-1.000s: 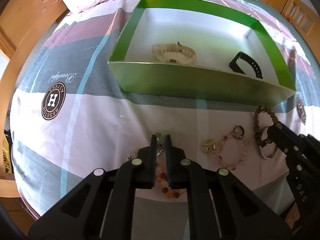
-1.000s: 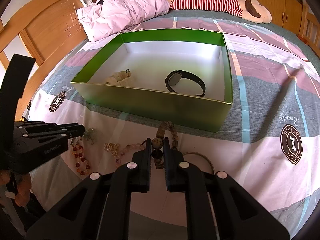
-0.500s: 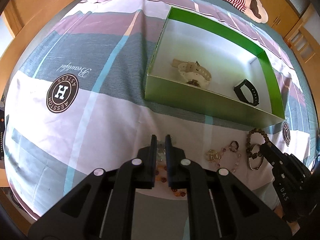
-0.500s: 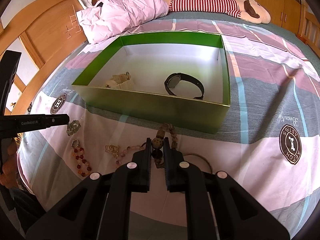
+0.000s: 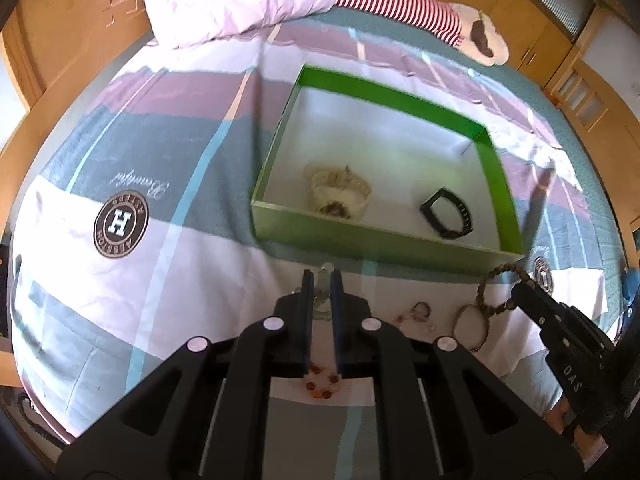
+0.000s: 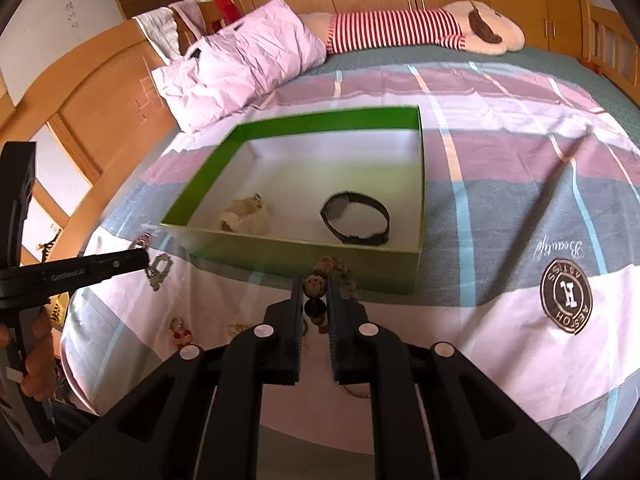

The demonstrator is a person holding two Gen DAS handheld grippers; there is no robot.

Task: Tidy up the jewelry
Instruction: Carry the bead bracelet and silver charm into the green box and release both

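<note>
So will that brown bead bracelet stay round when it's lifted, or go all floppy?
Probably floppy: the brown bead bracelet is separate beads on a string, and pinched in the right gripper its loop already hangs loosely. The beads look hard and round, so they might slip or swing.

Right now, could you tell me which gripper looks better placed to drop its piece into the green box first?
Right, probably. The right gripper holds the brown bead bracelet close to the green box near wall. The left gripper, holding a pale metal piece, sits off the box's corner.
</note>
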